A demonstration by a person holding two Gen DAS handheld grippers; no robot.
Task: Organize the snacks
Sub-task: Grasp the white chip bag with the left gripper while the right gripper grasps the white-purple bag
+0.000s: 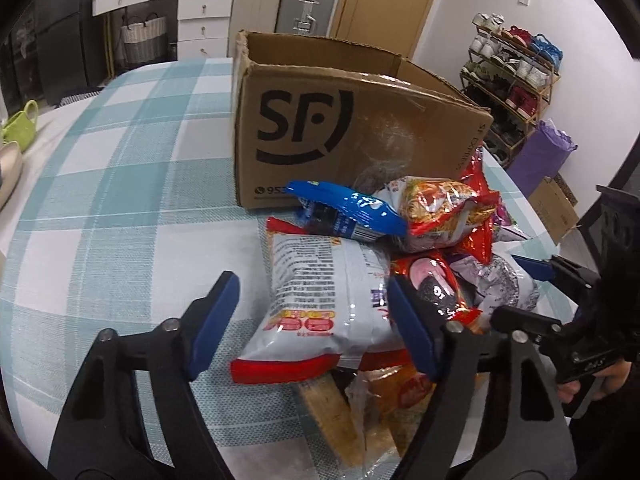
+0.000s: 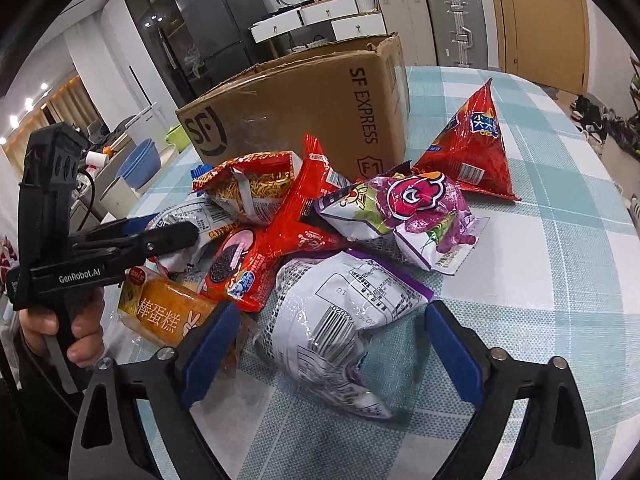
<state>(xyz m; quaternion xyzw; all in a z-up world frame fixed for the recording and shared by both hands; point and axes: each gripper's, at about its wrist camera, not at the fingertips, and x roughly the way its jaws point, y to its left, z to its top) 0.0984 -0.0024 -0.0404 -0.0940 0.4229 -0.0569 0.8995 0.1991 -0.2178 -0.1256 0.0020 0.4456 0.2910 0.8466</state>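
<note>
Checked tablecloth (image 1: pixel 100 200) lies bare left of snacks (image 2: pixel 320 240) (both hand-held grippers gape, empty).

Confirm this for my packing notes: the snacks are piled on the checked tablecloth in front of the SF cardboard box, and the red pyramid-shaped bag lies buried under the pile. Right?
Not quite. The red pyramid-shaped bag stands upright at the pile's edge, beside the SF cardboard box, not buried; the right wrist view shows it. The snacks do lie on the checked tablecloth before the box.

One cardboard box (image 2: pixel 304 104), about eight snack bags (image 2: pixel 400 216), two grippers with four blue-padded fingers (image 2: pixel 208 356).
</note>
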